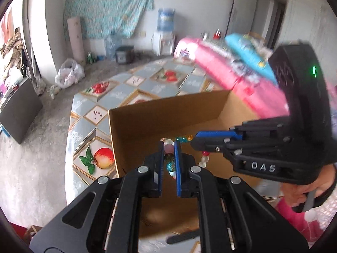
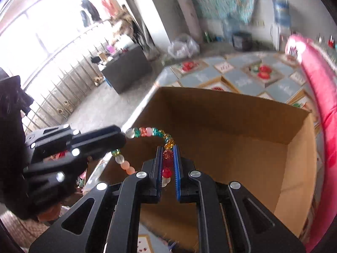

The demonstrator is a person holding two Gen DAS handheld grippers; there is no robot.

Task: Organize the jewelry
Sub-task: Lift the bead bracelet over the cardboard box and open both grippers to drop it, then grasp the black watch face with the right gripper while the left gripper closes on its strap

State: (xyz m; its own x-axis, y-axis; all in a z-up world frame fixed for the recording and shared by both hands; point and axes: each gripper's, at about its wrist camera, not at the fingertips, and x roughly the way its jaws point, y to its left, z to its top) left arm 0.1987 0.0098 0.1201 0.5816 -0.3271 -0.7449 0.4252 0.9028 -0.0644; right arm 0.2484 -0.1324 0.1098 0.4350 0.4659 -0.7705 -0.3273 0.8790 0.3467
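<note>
A bracelet of coloured glass beads (image 2: 150, 132) hangs over an open cardboard box (image 2: 242, 126). Both grippers are shut on it. In the left wrist view my left gripper (image 1: 169, 145) pinches one side of the bracelet (image 1: 169, 160). My right gripper (image 1: 192, 140) comes in from the right and clamps the other side. In the right wrist view my right gripper (image 2: 169, 149) holds red and amber beads, and my left gripper (image 2: 123, 139) grips the bracelet from the left. The box (image 1: 168, 113) shows a bare brown inside.
The box stands on a round table with a fruit-patterned cloth (image 1: 130, 88). Pink and blue packages (image 1: 227, 63) are stacked behind the box on the right. The table edge runs close on the left, with grey floor beyond.
</note>
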